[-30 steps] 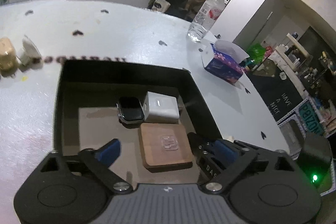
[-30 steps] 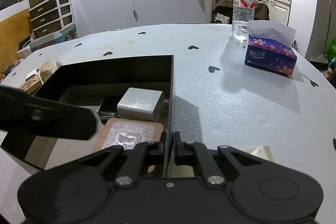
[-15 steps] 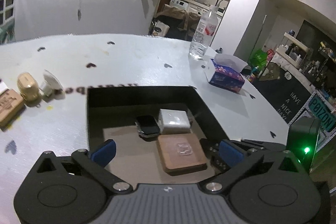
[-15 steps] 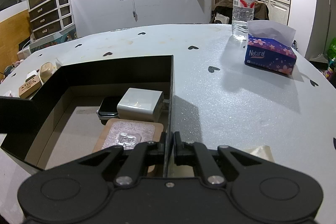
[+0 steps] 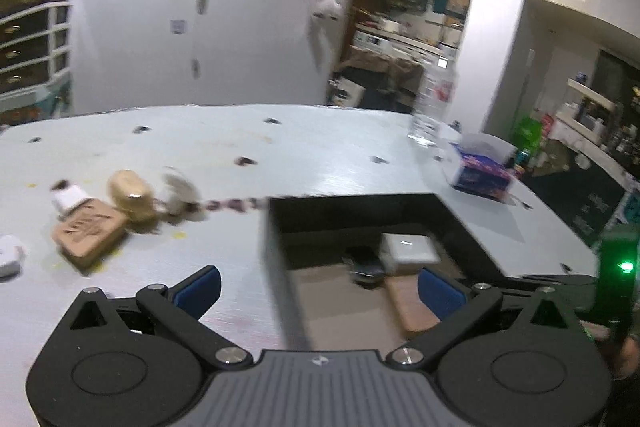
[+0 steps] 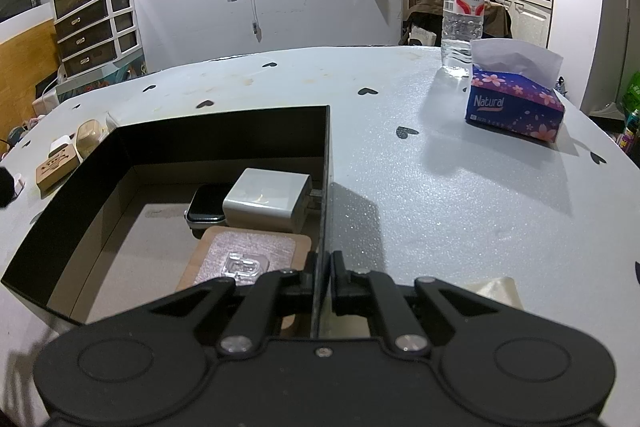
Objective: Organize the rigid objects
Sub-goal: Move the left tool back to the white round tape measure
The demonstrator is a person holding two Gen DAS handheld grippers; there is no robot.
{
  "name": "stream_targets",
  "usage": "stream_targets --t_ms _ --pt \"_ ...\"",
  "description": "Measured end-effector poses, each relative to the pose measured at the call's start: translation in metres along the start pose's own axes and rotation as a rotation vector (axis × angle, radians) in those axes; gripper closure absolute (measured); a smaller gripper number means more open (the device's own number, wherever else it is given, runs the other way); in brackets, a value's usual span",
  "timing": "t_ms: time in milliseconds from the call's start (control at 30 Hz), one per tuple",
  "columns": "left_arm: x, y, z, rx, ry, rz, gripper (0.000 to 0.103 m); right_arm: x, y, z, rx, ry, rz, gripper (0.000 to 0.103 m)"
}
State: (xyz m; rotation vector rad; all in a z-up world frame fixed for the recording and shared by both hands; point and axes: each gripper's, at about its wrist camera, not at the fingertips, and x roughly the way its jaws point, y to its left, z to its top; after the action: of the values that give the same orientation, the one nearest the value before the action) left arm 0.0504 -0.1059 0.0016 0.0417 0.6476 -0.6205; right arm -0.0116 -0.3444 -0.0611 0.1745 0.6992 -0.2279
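Observation:
A black open box (image 6: 224,131) sits on the white table and holds a white charger (image 6: 266,199), a smartwatch (image 6: 206,209) and a wooden coaster (image 6: 248,255). My right gripper (image 6: 321,279) is shut on the box's right wall. My left gripper (image 5: 318,285) is open and empty, raised above the box's left wall (image 5: 276,247). Left of the box lie a wooden block (image 5: 90,231), a tan round case (image 5: 130,197), a small pale object (image 5: 178,187) and a white piece (image 5: 70,197). The block (image 6: 54,167) also shows in the right wrist view.
A water bottle (image 6: 462,11) and a blue tissue box (image 6: 514,107) stand at the table's far right. A white round item (image 5: 10,255) lies at the left edge. A pale scrap (image 6: 494,289) lies by my right gripper. The table edge curves off to the right.
My left gripper has lifted out of the box and swung left, bringing the loose objects on the table into view. My right gripper has stayed shut on the box wall.

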Motion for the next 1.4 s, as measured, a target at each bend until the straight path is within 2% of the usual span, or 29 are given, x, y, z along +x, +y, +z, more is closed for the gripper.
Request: stream_targets --t_ms 300,500,600,700,833,933,1067,1267,1333,1400 --pt "-0.013 0.072 -0.001 -0.074 -0.071 0.209 0.000 0.000 -0.001 0.000 0.001 0.000 -0.003 0.097" --pt "-0.011 0.118 -0.007 -0.093 -0.098 0.322 0.000 0.000 -0.001 0.000 0.000 0.000 -0.006 0.097" --pt "-0.004 0.144 -0.012 -0.124 -0.094 0.392 0.000 0.001 -0.001 0.000 0.001 -0.001 -0.006 0.097" --pt "0.002 0.166 -0.016 -0.155 -0.085 0.420 0.000 0.001 -0.001 0.000 0.001 -0.001 -0.006 0.097" --pt "0.013 0.191 -0.016 -0.159 -0.027 0.455 0.001 0.001 -0.001 0.000 0.002 -0.001 -0.006 0.097" --pt "0.022 0.208 -0.014 -0.167 0.001 0.481 0.006 0.001 -0.001 0.000 0.003 -0.001 -0.007 0.097" --pt "0.032 0.227 -0.009 -0.168 0.021 0.520 0.019 0.001 -0.001 0.000 0.001 -0.001 -0.006 0.097" --pt "0.047 0.245 -0.006 -0.136 0.044 0.590 0.032 0.002 0.000 -0.001 0.002 0.000 -0.005 0.097" --pt "0.049 0.251 -0.006 -0.138 0.035 0.595 0.036 0.002 0.000 -0.001 0.002 0.000 -0.005 0.097" --pt "0.048 0.254 -0.005 -0.148 0.032 0.589 0.045 0.003 0.000 -0.001 0.002 0.000 -0.005 0.097"
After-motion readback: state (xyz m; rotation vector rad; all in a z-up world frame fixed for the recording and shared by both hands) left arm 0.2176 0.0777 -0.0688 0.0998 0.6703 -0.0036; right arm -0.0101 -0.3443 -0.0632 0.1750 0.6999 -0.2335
